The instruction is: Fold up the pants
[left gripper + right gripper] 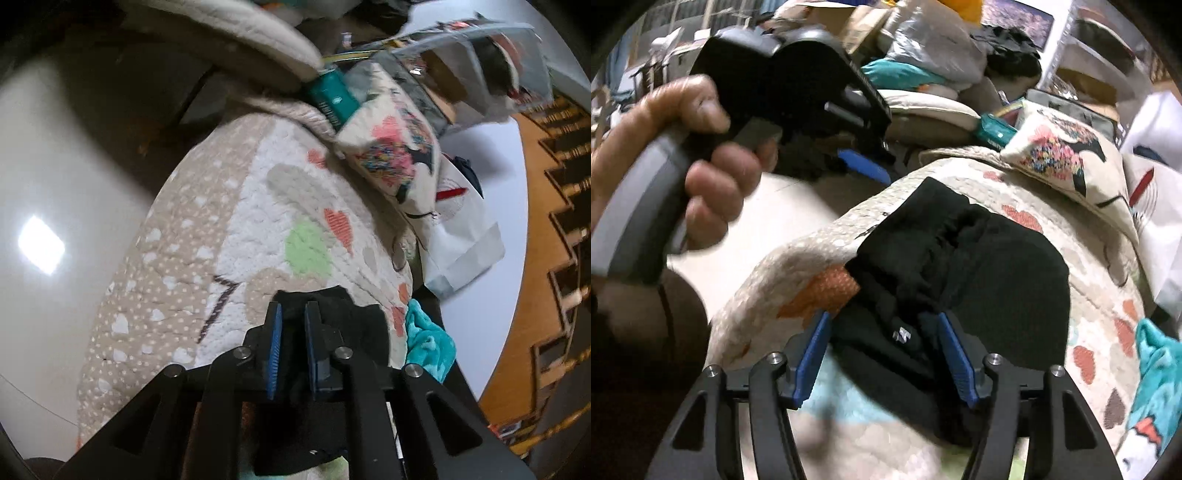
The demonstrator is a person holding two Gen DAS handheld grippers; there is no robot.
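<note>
The left gripper (293,314), nearly shut, pinches the black pants' (979,266) edge. The right gripper (882,325) gapes wide astride them, gripping nothing. The patterned quilt (207,229) lies bare leftward to its edge.

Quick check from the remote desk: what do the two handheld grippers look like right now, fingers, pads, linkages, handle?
Both match: the left gripper and right gripper have black linkage arms with silver pivot bolts and ribbed blue pads. In the right wrist view the left one shows a bulky black body on a grey handle, held by a bare hand.
</note>
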